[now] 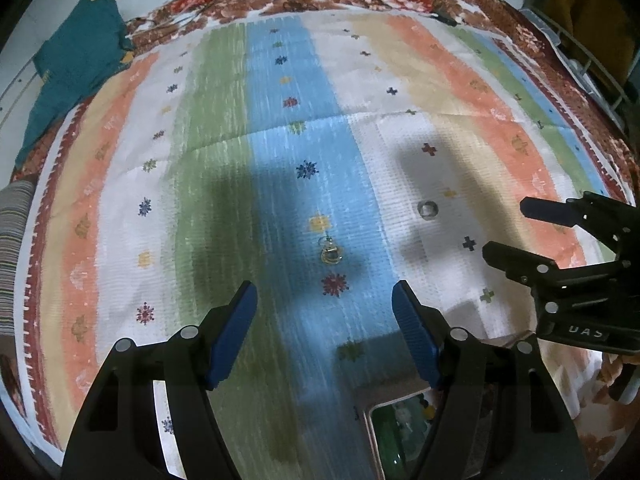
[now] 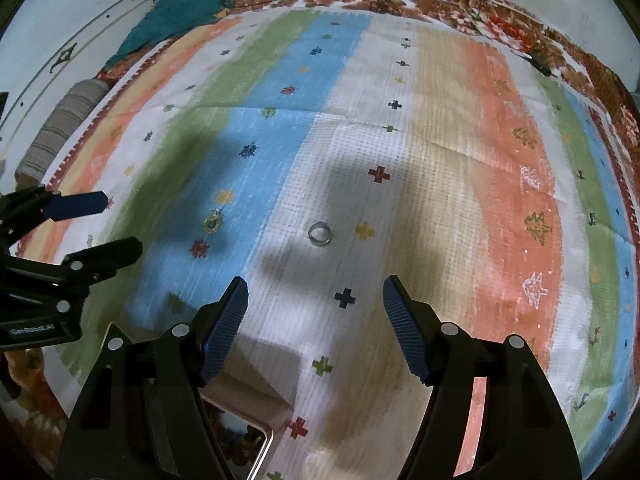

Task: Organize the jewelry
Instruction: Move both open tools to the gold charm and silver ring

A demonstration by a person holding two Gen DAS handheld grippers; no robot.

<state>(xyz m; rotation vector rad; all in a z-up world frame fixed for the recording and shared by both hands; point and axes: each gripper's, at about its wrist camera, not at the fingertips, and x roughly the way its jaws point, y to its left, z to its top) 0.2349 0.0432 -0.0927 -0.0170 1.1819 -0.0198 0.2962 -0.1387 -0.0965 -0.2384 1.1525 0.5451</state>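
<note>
On the bedspread (image 1: 224, 128), both my fingers gape empty; ring (image 2: 320, 233) and earring (image 1: 330, 254) could slip flat under blunt pads.

Two pieces of jewelry lie in front of me on the striped bedspread (image 1: 224, 128). The first is a small gold earring (image 1: 330, 254) with a thin hook and a greenish round middle. It lies flat on the blue stripe, between a yellow flower print and a red one. The second is a plain silver ring (image 2: 320, 233). It lies flat on the white stripe, near a yellow cross print. The two pieces are well apart and do not touch.
</note>
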